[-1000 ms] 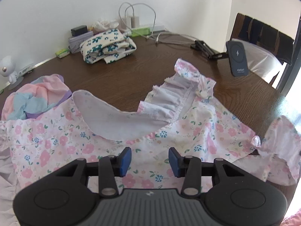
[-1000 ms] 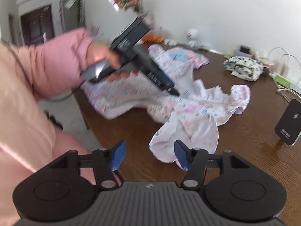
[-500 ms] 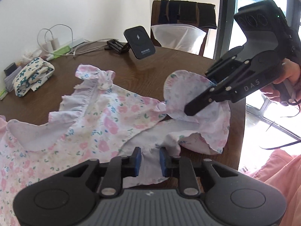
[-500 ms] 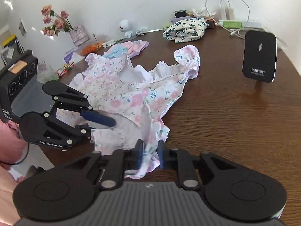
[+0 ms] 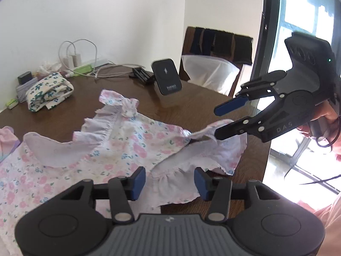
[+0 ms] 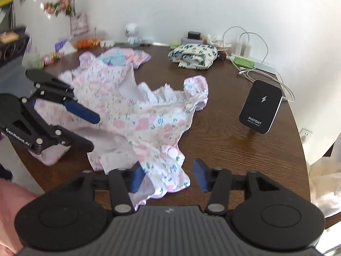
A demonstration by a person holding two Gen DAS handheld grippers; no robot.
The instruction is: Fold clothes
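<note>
From the left wrist view, the floral dress [image 5: 119, 149] lies spread on the dark wooden table [image 5: 191, 102], its ruffled sleeve near the table's edge. The left claw [image 5: 169, 180] hangs just above that ruffled cloth with its jaws opening; the fabric shows between the blue pads, which do not press on it. The right claw [image 5: 221, 120] comes in from the right, held by a hand [image 5: 328, 117], its jaws also opening, the lower finger touching a lifted fold of the sleeve. A folded garment with dark flowers [image 5: 48, 92] sits far back by the wall, and a black charging stand [image 5: 167, 75] stands upright beyond the dress.

From the right wrist view, the dress [image 6: 136, 117] is bunched across the middle of the table [image 6: 234, 149]. The right claw [image 6: 168, 176] is spread, the hem lying against its left pad and clear of the right one. The left claw [image 6: 89, 128] reaches in from the left, jaws apart over the cloth. The charging stand [image 6: 261, 106] stands to the right, well apart from the dress.
</note>
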